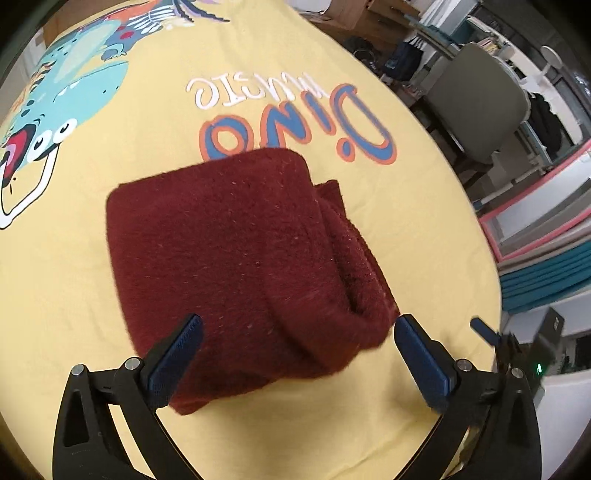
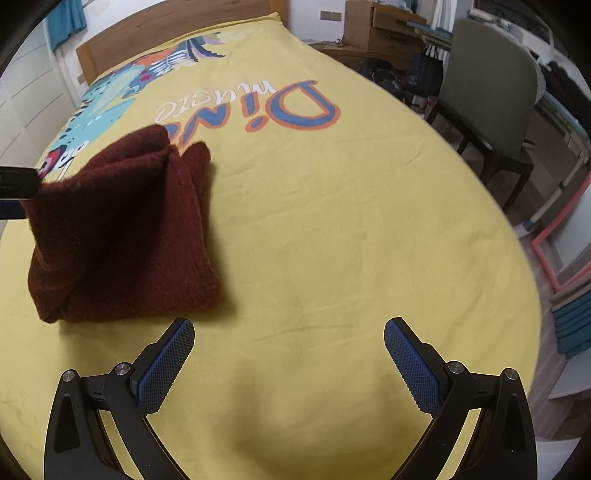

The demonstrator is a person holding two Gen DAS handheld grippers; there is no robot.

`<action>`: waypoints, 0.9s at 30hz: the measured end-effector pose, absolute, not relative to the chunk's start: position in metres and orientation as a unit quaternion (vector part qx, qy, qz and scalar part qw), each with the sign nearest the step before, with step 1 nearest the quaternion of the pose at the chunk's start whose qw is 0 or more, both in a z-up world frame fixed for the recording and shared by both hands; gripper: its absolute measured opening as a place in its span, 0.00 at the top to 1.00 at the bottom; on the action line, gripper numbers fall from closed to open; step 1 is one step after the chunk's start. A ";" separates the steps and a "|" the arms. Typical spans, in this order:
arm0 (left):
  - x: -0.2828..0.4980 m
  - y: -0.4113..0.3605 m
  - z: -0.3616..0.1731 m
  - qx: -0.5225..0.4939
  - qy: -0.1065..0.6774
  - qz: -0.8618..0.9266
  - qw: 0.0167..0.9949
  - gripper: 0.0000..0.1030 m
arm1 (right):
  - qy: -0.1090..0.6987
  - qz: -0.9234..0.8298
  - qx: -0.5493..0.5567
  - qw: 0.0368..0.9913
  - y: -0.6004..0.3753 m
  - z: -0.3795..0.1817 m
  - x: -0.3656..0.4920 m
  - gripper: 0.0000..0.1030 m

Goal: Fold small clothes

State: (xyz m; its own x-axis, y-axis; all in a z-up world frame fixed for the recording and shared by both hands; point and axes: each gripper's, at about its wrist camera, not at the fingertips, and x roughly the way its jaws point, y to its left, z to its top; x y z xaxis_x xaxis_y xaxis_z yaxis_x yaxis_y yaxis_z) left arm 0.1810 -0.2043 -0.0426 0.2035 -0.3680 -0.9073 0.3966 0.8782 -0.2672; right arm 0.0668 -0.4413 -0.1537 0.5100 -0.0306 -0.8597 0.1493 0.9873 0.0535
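A dark red knitted garment [image 1: 236, 258] lies folded into a thick bundle on the yellow bed cover [image 1: 424, 229]. My left gripper [image 1: 297, 328] is open, its blue-padded fingers spread on either side of the bundle's near edge, just above it. In the right wrist view the same bundle [image 2: 122, 236] sits at the left. My right gripper [image 2: 290, 332] is open and empty over bare yellow cover, to the right of the bundle. The tip of the right gripper [image 1: 484, 330] shows in the left wrist view, and a dark part of the left gripper [image 2: 14, 184] shows at the right wrist view's left edge.
The yellow cover [image 2: 332, 221] carries a dinosaur print and "Dino music" lettering [image 2: 258, 107]. A wooden headboard [image 2: 177, 33] is at the far end. A grey-green chair [image 2: 487, 96], boxes and bags stand beyond the bed's right edge. Teal mats [image 2: 572, 325] are stacked on the floor.
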 end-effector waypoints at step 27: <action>0.147 -0.050 -0.088 -0.022 0.595 -0.134 0.792 0.01 | 0.606 0.097 0.018 0.789 -0.298 -0.112 0.215 0.05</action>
State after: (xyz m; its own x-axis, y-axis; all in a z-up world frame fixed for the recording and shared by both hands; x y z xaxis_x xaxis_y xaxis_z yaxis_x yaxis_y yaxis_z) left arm 0.1472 -0.0497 -0.0876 0.2560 -0.2388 -0.9367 0.1861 0.9631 -0.1947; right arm 0.2145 -0.2984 -0.1118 0.2472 0.1758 -0.9529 -0.1312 0.9804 0.1469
